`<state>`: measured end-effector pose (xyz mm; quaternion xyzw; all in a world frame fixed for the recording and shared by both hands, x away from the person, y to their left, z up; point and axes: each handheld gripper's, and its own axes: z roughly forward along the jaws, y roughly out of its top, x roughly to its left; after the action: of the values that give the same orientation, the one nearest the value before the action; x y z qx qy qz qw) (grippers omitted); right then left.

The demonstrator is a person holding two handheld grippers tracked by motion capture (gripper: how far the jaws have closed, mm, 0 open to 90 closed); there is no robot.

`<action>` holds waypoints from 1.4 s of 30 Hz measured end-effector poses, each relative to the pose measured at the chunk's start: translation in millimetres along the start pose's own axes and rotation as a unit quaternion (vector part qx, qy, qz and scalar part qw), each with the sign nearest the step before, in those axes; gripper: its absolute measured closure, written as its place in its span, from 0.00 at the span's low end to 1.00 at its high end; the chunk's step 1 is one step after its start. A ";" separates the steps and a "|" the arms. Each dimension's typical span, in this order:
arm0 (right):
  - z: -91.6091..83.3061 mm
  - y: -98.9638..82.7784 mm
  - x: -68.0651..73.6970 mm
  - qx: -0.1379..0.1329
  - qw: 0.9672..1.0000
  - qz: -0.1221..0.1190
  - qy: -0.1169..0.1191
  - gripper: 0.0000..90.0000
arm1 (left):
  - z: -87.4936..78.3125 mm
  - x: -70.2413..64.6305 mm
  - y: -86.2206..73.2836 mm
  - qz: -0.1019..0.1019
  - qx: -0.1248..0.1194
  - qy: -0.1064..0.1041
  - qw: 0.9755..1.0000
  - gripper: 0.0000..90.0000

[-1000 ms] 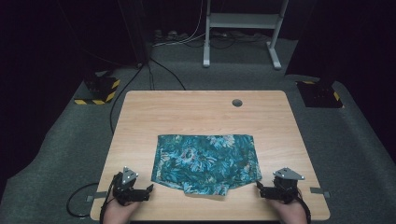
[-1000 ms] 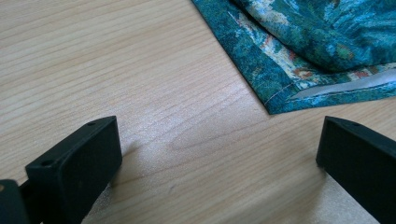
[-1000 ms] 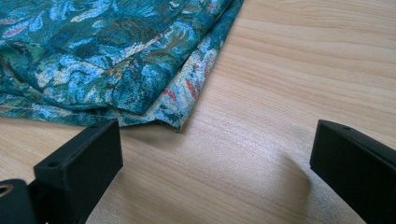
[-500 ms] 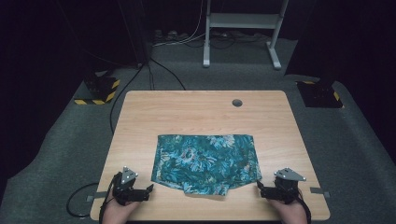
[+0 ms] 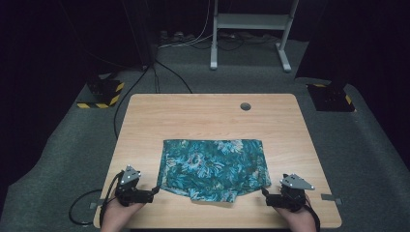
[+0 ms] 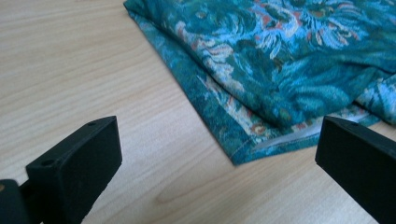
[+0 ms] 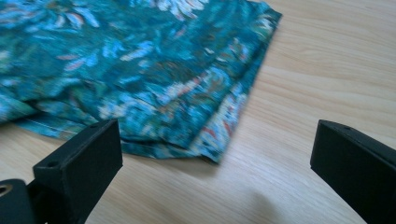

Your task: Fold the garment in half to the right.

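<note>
A teal floral garment [image 5: 212,169] lies folded flat on the wooden table [image 5: 203,116], near its front edge. My left gripper [image 5: 153,192] rests on the table just off the garment's near-left corner [image 6: 238,156], jaws wide open, nothing between them. My right gripper [image 5: 266,194] sits off the near-right corner [image 7: 212,154], also open and holding nothing. Both corners lie a little ahead of the jaws, untouched. In the left gripper view [image 6: 217,170] and the right gripper view [image 7: 217,175] the black jaws frame bare wood and the cloth's hem.
A round cable hole [image 5: 245,106] sits near the table's far edge. Grey carpet surrounds the table, with cables [image 5: 159,72], a white stand [image 5: 251,21] behind, and two yellow-black striped bases [image 5: 104,92] at left and right [image 5: 333,96].
</note>
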<state>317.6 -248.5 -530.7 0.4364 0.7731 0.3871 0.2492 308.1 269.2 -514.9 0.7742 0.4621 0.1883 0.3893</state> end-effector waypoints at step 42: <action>44.3 87.9 145.2 -0.016 0.985 -0.070 0.160 0.02 | 40.6 32.0 96.2 -0.024 0.000 0.004 1.000 0.01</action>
<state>320.1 -77.6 -491.3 0.3101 0.8253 0.4455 0.1557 405.4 253.5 -467.8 0.7625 0.4818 0.1819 0.3916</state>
